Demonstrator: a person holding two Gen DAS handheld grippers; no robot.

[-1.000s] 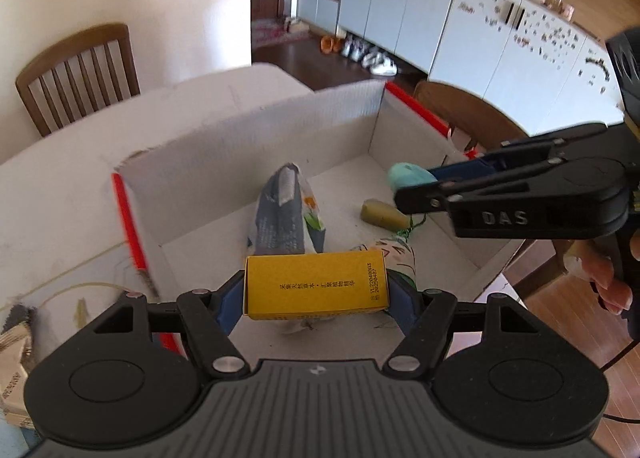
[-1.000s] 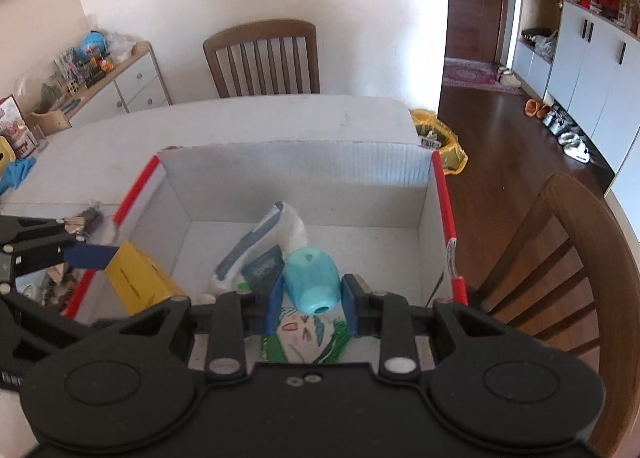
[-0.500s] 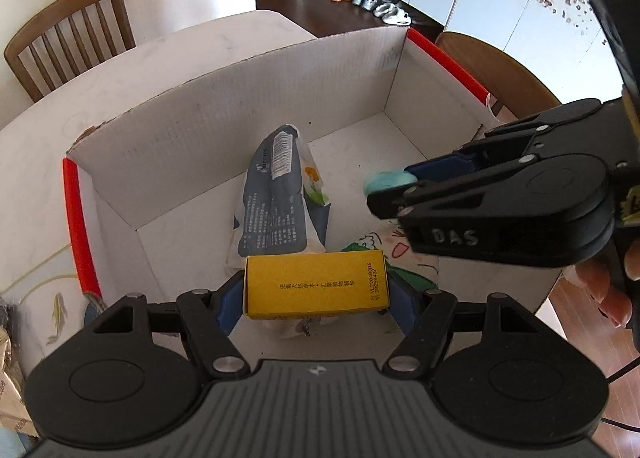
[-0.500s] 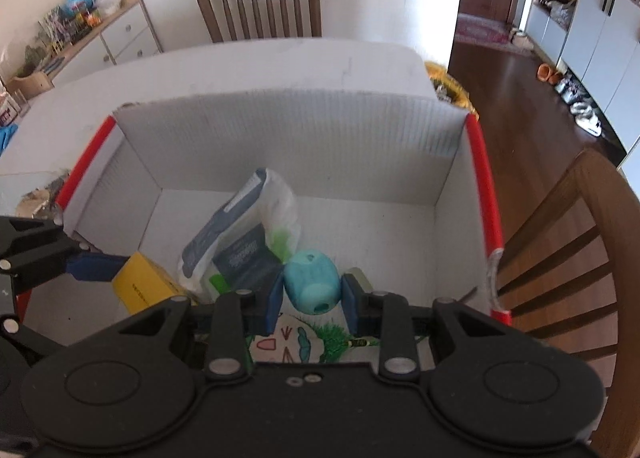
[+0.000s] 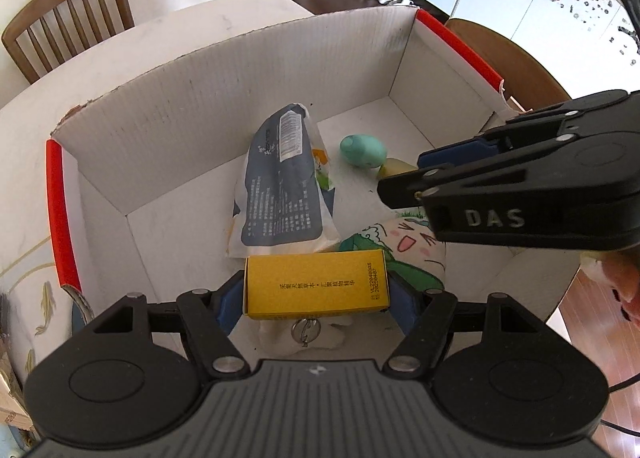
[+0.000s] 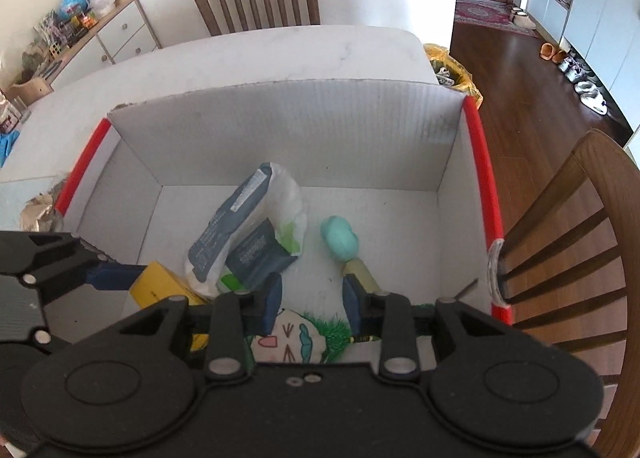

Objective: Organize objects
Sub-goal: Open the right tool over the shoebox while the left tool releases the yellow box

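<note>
The right hand-held gripper [image 6: 311, 300] had just let go of the teal egg toy [image 6: 339, 238]; its fingers were spread apart with nothing between them. The toy lay in the box [image 6: 280, 126], near the right wall. The left hand-held gripper [image 5: 316, 290] was pinching the yellow carton [image 5: 316, 284] above the box's near edge, so that likely went in next.

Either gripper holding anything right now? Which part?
Left gripper grips the yellow box by its two short ends. Right gripper is open and empty; the teal egg-shaped object lies in the cardboard box.
</note>
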